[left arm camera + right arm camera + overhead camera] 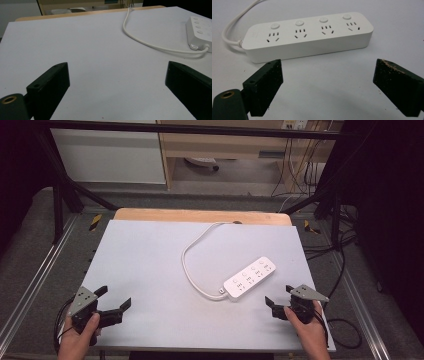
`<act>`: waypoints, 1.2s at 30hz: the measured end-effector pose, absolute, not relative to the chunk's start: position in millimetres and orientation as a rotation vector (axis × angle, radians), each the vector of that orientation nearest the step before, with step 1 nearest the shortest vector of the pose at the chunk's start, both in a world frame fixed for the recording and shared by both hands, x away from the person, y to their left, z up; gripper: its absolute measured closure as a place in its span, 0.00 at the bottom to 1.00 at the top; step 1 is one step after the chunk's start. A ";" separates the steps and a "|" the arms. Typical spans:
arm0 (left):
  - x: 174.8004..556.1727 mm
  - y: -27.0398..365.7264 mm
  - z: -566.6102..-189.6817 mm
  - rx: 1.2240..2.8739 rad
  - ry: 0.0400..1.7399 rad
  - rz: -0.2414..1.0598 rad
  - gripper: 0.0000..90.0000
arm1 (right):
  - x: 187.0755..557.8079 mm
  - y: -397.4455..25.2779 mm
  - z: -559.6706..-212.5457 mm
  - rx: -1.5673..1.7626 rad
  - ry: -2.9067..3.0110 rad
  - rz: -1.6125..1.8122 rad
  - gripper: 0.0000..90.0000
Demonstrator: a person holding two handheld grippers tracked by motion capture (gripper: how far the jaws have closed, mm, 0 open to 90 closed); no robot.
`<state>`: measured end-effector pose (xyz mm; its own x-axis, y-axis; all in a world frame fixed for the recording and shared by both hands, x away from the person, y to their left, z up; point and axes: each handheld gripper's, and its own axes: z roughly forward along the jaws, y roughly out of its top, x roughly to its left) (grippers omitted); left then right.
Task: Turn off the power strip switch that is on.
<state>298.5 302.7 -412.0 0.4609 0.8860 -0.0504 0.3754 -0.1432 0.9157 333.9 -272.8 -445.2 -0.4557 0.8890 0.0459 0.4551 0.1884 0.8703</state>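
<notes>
Lying flat on the white table top (150, 270), right of centre and just ahead of the right gripper (279, 296), one white power strip (249, 277) is noted, untouched. Its long side is faced squarely in the right gripper view, near but apart from the jaws. Both tools are held with jaws spread wide and nothing between them; the left gripper (116, 297) is kept well apart, at the near left corner. Work is judged barely begun: approach made, grasp not yet taken. Counted: one strip, four sockets, four round buttons, one white cord (192, 254) looped back toward the far edge.
</notes>
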 end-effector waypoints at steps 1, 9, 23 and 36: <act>298.5 302.7 -412.0 1.727 1.088 0.650 0.06 | 333.7 -272.5 -445.1 1.252 1.994 1.198 0.09; 299.5 301.1 -413.3 1.737 1.091 0.646 0.06 | 334.4 -271.1 -442.8 1.272 2.003 1.178 0.06; 300.9 301.7 -416.0 1.749 1.103 0.645 0.06 | 332.0 -263.0 -408.7 1.257 2.018 1.179 0.10; 299.4 301.4 -415.3 1.745 1.089 0.637 0.06 | 352.3 -258.3 -370.2 1.235 2.016 1.229 0.04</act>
<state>299.4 301.4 -415.3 0.4678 0.8824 -0.0506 0.3882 -0.1536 0.9087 352.3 -258.3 -370.2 -0.4828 0.8739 0.0562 0.4505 0.1928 0.8717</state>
